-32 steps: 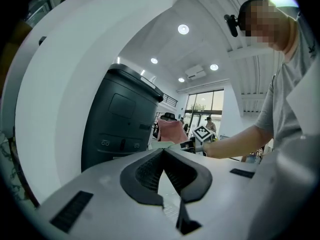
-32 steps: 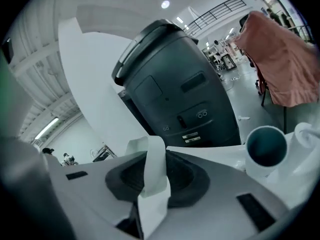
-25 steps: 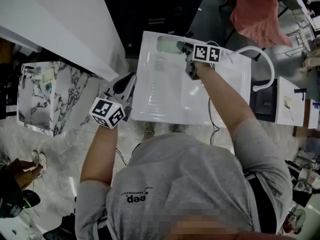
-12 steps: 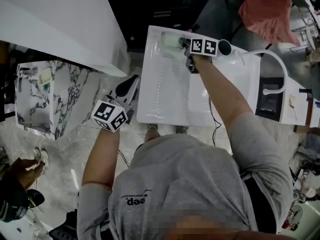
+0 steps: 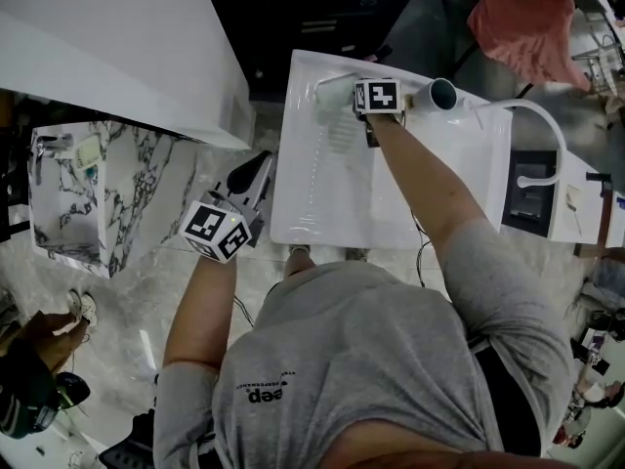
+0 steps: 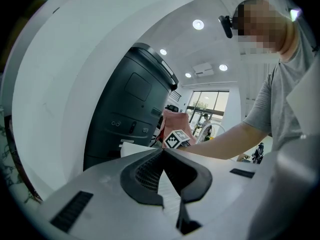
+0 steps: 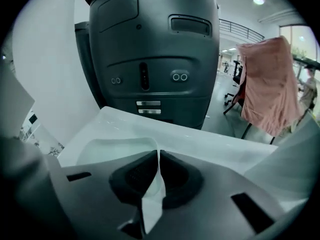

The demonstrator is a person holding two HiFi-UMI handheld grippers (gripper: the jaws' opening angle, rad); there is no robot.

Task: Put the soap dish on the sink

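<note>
- Overhead, the right gripper (image 5: 354, 94) reaches toward twelve o'clock, where the soap dish (image 5: 330, 88) sits on the sink's (image 5: 322, 203) far corner.
- Left gripper view: the left gripper (image 6: 162, 151) is pinched together, empty, parked aside.
- Right gripper view: the jaws are closing on the soap dish's rim, likely to reposition it.

Sink (image 5: 420, 203): one.
Soap dish (image 5: 330, 88): one.
Grippers: two. These are left gripper (image 5: 260, 159) and right gripper (image 5: 350, 94); right one's jaws closing, dish rim between them.
Marker cubes (image 5: 217, 231) (image 5: 378, 96): two, one per gripper.
Pink cloth (image 5: 522, 18): one.
Dark machine (image 7: 150, 49): one.
Curved white pipe (image 5: 543, 125): one.
Marble-patterned counter (image 5: 83, 198): one.
Person in grey shirt (image 5: 361, 360): one.
</note>
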